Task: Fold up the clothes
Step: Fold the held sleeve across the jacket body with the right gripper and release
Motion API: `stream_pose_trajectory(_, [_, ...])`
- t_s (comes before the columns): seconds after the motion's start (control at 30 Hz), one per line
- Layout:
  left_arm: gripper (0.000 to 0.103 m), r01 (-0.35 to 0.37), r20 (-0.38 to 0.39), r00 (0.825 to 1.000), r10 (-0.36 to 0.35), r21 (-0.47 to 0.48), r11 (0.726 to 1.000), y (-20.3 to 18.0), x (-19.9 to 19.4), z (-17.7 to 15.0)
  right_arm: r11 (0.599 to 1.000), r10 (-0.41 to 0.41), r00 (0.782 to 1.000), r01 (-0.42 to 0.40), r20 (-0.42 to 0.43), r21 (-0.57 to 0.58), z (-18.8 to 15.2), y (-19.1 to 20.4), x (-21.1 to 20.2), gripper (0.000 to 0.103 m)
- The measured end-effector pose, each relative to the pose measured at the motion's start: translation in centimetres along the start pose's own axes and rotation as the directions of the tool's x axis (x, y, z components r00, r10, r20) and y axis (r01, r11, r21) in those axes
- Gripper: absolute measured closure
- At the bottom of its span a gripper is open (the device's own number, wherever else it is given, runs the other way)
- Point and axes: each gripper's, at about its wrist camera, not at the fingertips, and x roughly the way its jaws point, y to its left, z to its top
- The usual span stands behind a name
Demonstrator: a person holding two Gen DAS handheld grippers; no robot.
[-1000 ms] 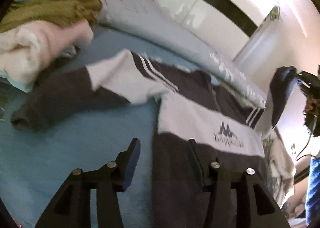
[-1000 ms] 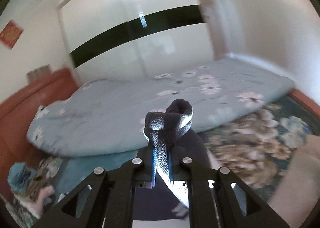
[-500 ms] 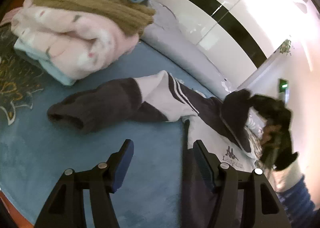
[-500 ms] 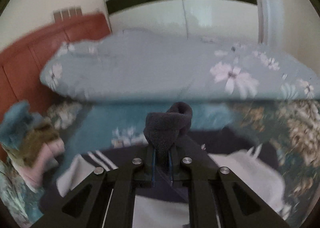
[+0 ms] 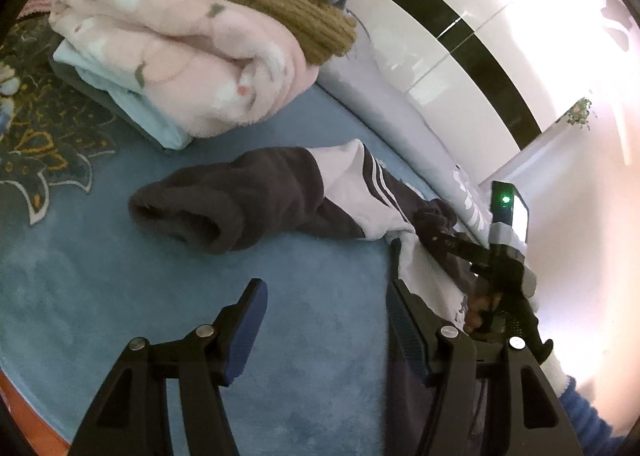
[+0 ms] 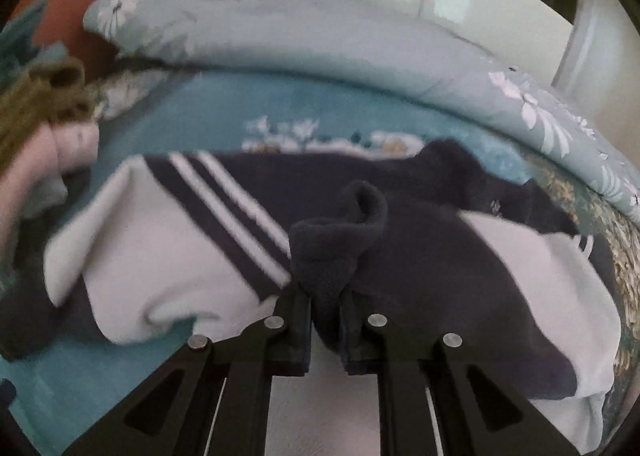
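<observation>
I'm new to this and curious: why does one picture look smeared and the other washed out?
Right wrist view: motion blur smears the sweatshirt and quilt, though the gripped cuff stays sharp. Left wrist view: glare bleaches the wall; fisheye bends edges.

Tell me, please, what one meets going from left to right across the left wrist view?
Folded clothes stack → dark sleeve cuff → white panel with stripes → right gripper clamping the other cuff.

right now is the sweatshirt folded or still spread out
Partly folded. The right gripper holds one dark cuff over the sweatshirt body, while the other sleeve lies stretched out on the blue bedspread.
</observation>
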Motion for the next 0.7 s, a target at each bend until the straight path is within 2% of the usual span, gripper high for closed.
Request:
stream_pose_trajectory(0.1, [0.037, -0.008, -0.013, 1.000, 0.008, 0.003, 1.000, 0.0, 0.1, -0.2, 1.000, -0.002, 1.000, 0.002, -0.010, -0.016, -0.7, 0.5, 0.4, 0.088])
stream_pose_trajectory(0.27, [0.037, -0.012, -0.032, 0.999, 0.012, 0.012, 1.000, -0.7, 0.8, -0.2, 0.997, 0.068, 0.998, -0.069, -0.017, -0.037, -0.7, 0.6, -0.6, 0.077])
stream_pose_trajectory(0.33, [0.037, -0.011, -0.051, 0.999, 0.013, 0.037, 0.999, -1.7, 1.5, 0.2, 0.992, 0.116, 0.993, -0.116, -0.021, -0.040, -0.7, 0.5, -1.1, 0.053])
stream_pose_trajectory(0.43, [0.037, 0.002, -0.074, 0.997, 0.006, 0.102, 0.995, -4.0, 2.7, 0.9, 0.969, 0.246, 0.969, -0.246, -0.004, 0.000, -0.4, -1.1, -3.4, 0.049])
stream_pose_trajectory(0.47, [0.037, 0.008, -0.083, 0.997, 0.002, 0.124, 0.992, -4.9, 3.3, 1.1, 0.966, 0.258, 0.966, -0.258, 0.004, 0.026, -0.7, -2.4, -4.1, 0.049])
stream_pose_trajectory(0.57, [0.037, 0.042, -0.124, 0.992, -0.019, 0.181, 0.983, -7.8, 5.7, 2.2, 0.965, 0.227, 0.973, -0.229, 0.030, 0.131, -2.9, -8.2, -5.6, 0.044])
stream_pose_trajectory(0.7, [0.037, 0.115, -0.208, 0.976, -0.067, 0.227, 0.967, -12.3, 10.7, 3.7, 0.944, 0.181, 0.982, -0.190, 0.058, 0.269, -5.8, -15.9, -7.8, 0.043])
